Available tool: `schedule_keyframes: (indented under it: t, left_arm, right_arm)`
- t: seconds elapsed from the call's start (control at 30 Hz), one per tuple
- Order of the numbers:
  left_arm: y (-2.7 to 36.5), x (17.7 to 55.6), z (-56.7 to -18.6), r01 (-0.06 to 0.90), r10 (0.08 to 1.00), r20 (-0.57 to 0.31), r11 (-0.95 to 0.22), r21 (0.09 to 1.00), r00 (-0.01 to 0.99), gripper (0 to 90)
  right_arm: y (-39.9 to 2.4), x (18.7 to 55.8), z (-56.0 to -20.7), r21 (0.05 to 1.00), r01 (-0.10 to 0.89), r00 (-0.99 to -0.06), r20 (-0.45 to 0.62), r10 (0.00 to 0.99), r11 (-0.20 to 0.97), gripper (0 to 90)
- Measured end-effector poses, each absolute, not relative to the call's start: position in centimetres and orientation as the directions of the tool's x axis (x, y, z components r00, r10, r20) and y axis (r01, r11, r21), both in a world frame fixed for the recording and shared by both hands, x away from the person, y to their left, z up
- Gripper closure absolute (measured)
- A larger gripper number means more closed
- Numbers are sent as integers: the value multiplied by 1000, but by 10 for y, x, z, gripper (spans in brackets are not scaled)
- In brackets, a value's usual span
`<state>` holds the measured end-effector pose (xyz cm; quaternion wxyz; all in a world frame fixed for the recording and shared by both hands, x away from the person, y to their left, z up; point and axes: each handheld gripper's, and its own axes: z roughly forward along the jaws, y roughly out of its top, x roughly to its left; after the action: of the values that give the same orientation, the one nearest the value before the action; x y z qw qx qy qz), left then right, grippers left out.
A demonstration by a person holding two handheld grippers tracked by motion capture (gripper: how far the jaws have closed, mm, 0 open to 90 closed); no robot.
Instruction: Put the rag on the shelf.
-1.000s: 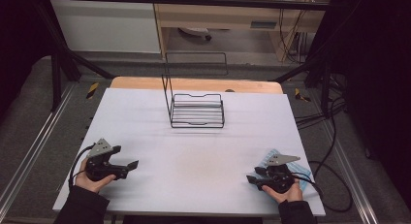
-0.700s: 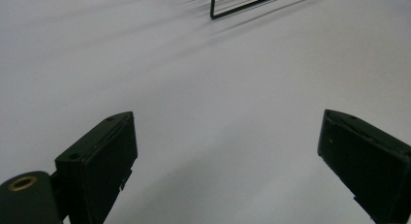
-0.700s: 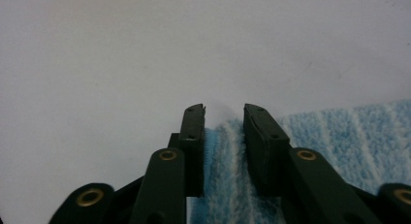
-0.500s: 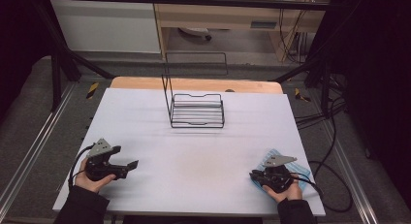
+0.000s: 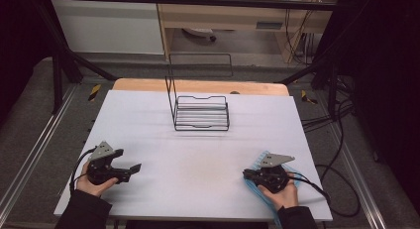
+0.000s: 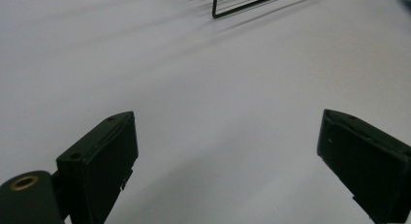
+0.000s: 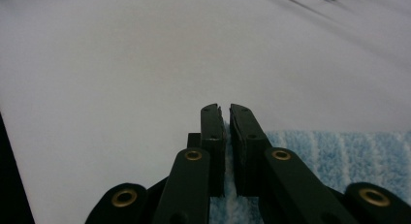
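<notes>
- Cloth: a light-blue striped towel lying flat at the near right corner of the white surface, mostly under the person's right hand; its edge pokes out toward the middle of the surface and toward the near edge.
- In the right gripper view the cloth lies below and to the right of the jaws, its pale stripes running away from the camera.
- Right tool: low over the cloth, pointing toward the middle of the surface. Its jaws have just been closing and now stand pressed almost together with a thin slit between them; whether a fold of cloth is caught between them cannot be told.
- Left tool: held at the near left of the surface, well apart from the cloth, pointing to the middle. Its jaws are spread wide with bare surface between them.
- Wire rack: black, standing at the far middle of the surface, with a tall upright frame on its left side; well apart from both tools.
</notes>
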<state>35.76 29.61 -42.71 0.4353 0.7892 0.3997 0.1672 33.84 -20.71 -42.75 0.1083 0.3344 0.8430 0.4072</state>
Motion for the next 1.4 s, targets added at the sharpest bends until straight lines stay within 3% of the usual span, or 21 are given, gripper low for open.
schedule_keyframes:
  t: [0.53,0.77,0.83,0.9,0.97,1.07,1.23,1.4]
  left_arm:
    - [296,358,-427,488,778,-86,-300,820,623,75]
    - [297,358,-427,493,779,-85,-304,816,622,75]
    - [297,358,-427,494,780,-85,-304,815,620,75]
    - [298,358,-427,494,780,-85,-303,815,619,76]
    - [298,358,-427,494,782,-86,-300,816,617,77]
    - [298,358,-427,497,785,-88,-297,815,613,79]
    - [299,359,-428,498,785,-89,-297,814,613,86]
    - [299,359,-428,500,784,-89,-300,813,615,89]
  right_arm:
    - [-164,341,-432,757,455,-810,134,571,468,818]
    - [-171,342,-419,801,456,-795,170,583,389,529]
    - [-173,344,-415,808,458,-787,174,592,372,494]
    - [-182,351,-406,814,466,-750,156,643,346,381]
    - [-188,359,-402,813,479,-714,141,686,331,343]
    - [-194,369,-400,812,496,-681,142,719,309,342]
    - [-209,398,-414,769,564,-586,115,802,302,484]
    - [-213,409,-432,735,603,-571,125,812,311,600]
